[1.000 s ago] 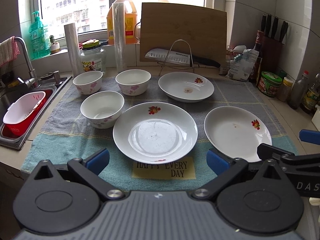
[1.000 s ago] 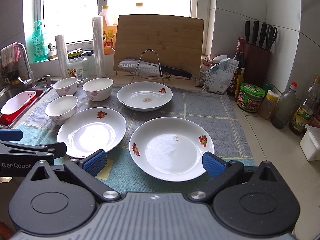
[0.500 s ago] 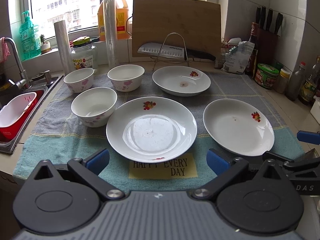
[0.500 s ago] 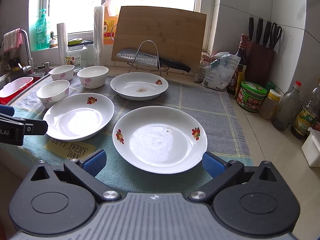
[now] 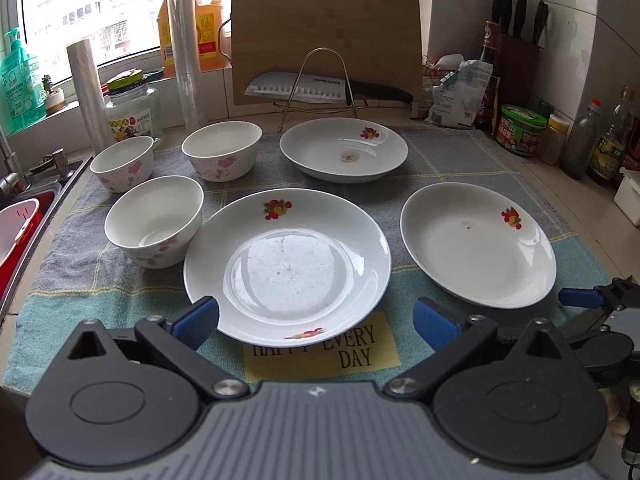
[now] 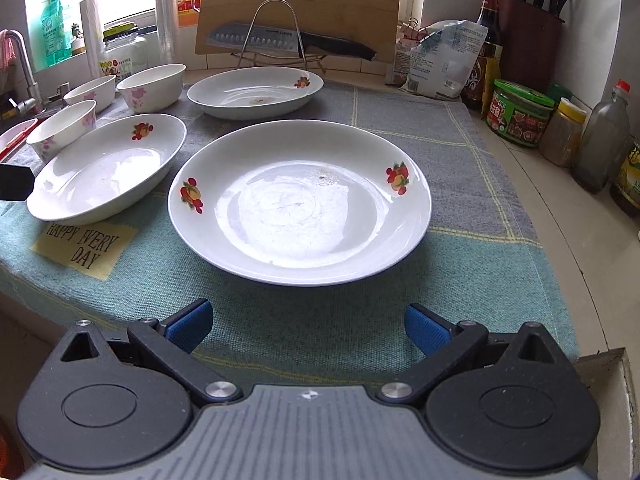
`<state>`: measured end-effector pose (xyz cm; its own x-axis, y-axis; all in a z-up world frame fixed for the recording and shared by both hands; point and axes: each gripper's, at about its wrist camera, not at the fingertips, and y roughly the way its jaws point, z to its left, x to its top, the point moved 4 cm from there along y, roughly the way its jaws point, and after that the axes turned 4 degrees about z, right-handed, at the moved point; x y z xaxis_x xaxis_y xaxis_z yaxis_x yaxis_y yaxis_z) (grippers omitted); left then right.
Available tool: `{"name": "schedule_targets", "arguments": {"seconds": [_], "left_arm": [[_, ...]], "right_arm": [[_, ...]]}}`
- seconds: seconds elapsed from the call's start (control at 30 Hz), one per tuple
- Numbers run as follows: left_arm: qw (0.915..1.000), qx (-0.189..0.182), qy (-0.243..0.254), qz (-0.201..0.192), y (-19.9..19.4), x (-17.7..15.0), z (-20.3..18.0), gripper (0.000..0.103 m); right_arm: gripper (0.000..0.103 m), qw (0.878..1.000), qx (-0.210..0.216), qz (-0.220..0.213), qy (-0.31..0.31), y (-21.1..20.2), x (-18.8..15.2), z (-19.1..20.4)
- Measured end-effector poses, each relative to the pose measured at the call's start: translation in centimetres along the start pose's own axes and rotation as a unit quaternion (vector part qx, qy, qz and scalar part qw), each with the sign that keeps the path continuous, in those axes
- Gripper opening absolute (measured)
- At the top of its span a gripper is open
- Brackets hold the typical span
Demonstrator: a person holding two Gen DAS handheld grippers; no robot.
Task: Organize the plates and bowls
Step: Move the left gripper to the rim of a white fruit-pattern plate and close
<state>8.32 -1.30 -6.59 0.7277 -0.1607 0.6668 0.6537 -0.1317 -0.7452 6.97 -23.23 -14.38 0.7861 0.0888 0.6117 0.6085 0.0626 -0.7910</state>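
We see three white plates and three white bowls, all upright and empty, none stacked, on a cloth. The middle plate [image 5: 287,264] lies nearest in the left wrist view, fruit motifs on its rim. The right plate [image 6: 300,200] carries two fruit motifs and a small dark speck. The far plate [image 5: 343,150] has a brownish mark at its centre. The near bowl [image 5: 154,220] stands just beside the middle plate; behind it stand the left bowl [image 5: 122,163] and the back bowl [image 5: 221,150], all with pink flowers.
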Motion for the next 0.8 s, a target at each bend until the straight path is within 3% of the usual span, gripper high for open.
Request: {"name": "schedule_targets", "arguments": {"seconds": [0.47,0.8], "left_arm": [[0.9925,-0.092,0.078,0.023,5.2,4.2,-1.3,0.102],[0.9744,-0.169,0.147,0.017,7.9,7.4,-3.1,0.102]], "right_arm": [[0.103,1.0,0.007,-0.011,-0.006,1.2,0.7,0.1],[0.103,1.0,-0.013,-0.007,0.016,1.6,1.2,0.5]]}}
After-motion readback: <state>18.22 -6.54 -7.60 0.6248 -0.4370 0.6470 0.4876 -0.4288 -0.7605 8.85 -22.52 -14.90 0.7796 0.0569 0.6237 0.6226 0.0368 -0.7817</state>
